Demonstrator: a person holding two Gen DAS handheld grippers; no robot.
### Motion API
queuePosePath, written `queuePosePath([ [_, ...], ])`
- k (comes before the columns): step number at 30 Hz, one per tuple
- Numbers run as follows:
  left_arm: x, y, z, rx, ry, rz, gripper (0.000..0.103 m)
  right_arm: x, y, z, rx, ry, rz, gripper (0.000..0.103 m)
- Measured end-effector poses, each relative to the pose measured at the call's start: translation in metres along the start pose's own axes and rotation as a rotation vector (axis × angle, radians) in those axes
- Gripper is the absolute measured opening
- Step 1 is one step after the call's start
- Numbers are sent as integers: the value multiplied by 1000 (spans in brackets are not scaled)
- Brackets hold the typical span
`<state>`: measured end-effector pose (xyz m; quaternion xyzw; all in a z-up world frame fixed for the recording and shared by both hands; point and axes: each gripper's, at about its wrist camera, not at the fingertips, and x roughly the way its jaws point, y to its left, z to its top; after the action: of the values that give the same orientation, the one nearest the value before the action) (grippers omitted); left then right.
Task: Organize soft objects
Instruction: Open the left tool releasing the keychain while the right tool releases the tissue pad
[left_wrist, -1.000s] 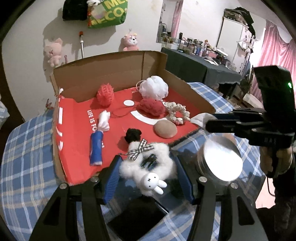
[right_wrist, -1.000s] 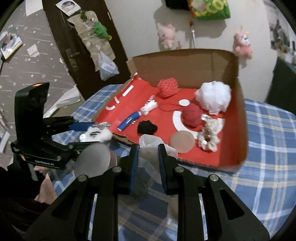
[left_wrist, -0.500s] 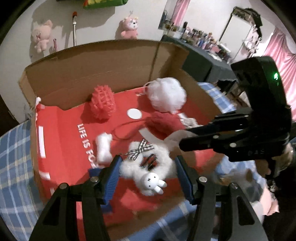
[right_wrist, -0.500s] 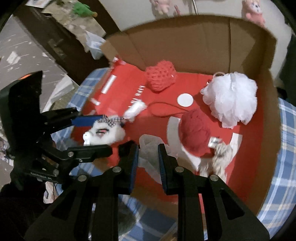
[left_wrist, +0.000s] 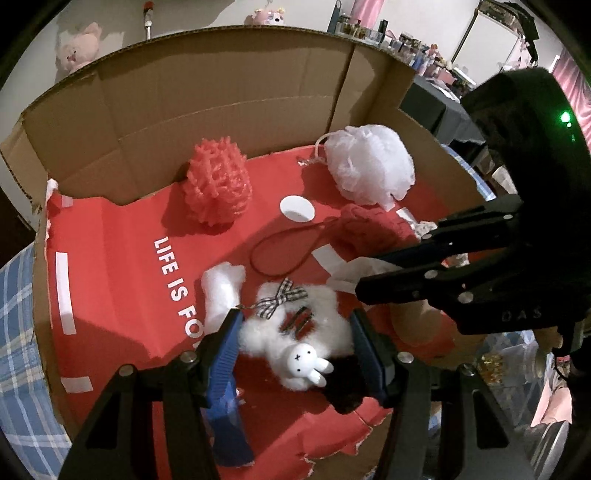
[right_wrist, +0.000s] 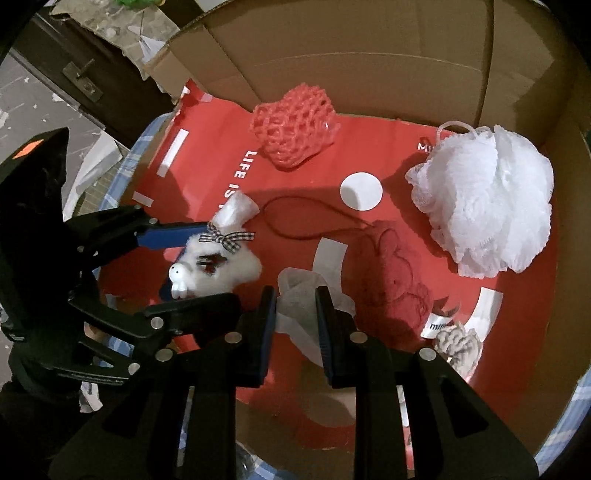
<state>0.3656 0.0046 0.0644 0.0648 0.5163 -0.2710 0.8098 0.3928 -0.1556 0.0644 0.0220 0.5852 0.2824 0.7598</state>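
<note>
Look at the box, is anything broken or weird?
Yes. The box has a ragged, torn front edge, and its left corner is ripped too. The toys inside just lie scattered.

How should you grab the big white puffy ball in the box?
Probably best from above, pinching the white puffy ball across its middle. It sits alone near the back corner of the cardboard box, so the top is free, and its soft ruffles should squash between the fingers. The thin cord loop at its back edge could also be hooked, but it looks small and floppy.
</note>
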Motion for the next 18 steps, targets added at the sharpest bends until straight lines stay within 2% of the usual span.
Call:
queuePosePath([
  [8,8,3,5,-6,16,20,61,0,2,4,-18,6,-51,21],
  [16,6,3,4,-6,12,21,62,3,4,4,-40,20,-62,22],
  [18,4,4,2,-9,10,20,62,6,7,6,-45,18,-61,25],
])
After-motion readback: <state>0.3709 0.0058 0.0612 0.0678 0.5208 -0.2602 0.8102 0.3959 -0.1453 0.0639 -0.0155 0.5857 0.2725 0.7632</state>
